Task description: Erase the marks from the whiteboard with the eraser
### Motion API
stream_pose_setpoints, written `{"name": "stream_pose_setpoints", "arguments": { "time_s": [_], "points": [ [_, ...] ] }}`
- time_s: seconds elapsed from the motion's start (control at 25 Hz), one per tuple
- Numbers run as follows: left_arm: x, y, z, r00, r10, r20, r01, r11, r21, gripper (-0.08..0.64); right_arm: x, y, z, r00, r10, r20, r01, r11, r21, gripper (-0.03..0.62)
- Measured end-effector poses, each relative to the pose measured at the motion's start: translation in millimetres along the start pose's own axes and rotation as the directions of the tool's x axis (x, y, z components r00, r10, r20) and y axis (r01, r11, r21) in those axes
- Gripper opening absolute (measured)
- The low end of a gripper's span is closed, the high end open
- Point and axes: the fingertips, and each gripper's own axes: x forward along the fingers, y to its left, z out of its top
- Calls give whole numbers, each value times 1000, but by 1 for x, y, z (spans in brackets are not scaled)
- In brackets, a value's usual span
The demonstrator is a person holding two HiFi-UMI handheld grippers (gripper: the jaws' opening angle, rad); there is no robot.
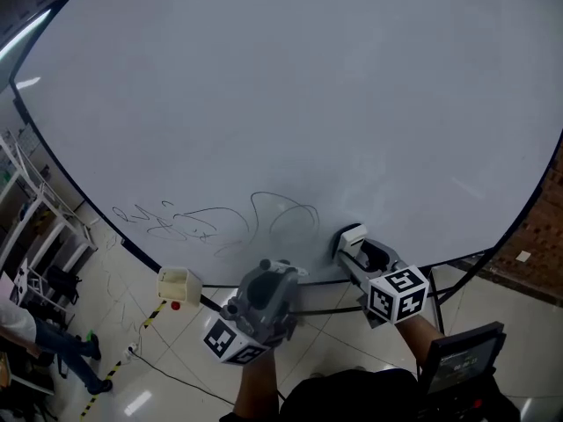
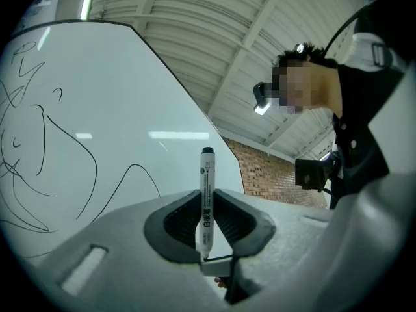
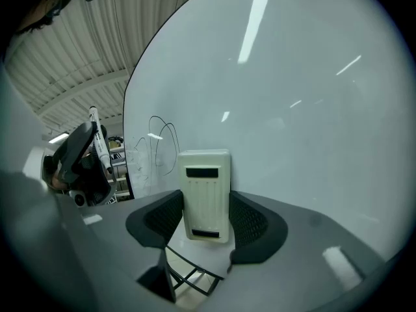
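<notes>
A large whiteboard [image 1: 308,104] is seen from above, with black scribbled marks [image 1: 220,222] drawn near its lower edge. A cream eraser [image 3: 206,194] is pinched upright between the right tongs [image 3: 207,221], whose dark pads are closed on its two long sides. It is held at the board's lower edge, just right of the marks, though contact with the surface cannot be judged. A white marker [image 2: 205,200] with a black cap is clamped upright in the left tongs [image 2: 207,225], which are held below the marks, beside the board's lower edge.
</notes>
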Motion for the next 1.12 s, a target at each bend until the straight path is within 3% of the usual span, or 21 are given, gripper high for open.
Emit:
{"name": "stream_pose_setpoints", "arguments": {
  "time_s": [0.32,0.72,0.88,1.12],
  "points": [
    [-8,10,11,1000,-27,-7,27,1000,1,57,7,7,-4,999,-42,24,41,998,51,229],
    [-37,36,29,998,-62,-9,62,998,-12,58,46,47,-31,998,-47,-35,49,998,49,229],
    [-41,42,33,996,-85,4,85,996,-21,58,41,57,5,999,-34,17,34,999,40,229],
    [-43,47,40,994,-102,27,103,994,-30,57,21,81,113,984,23,175,-25,1000,5,229]
  ]
}}
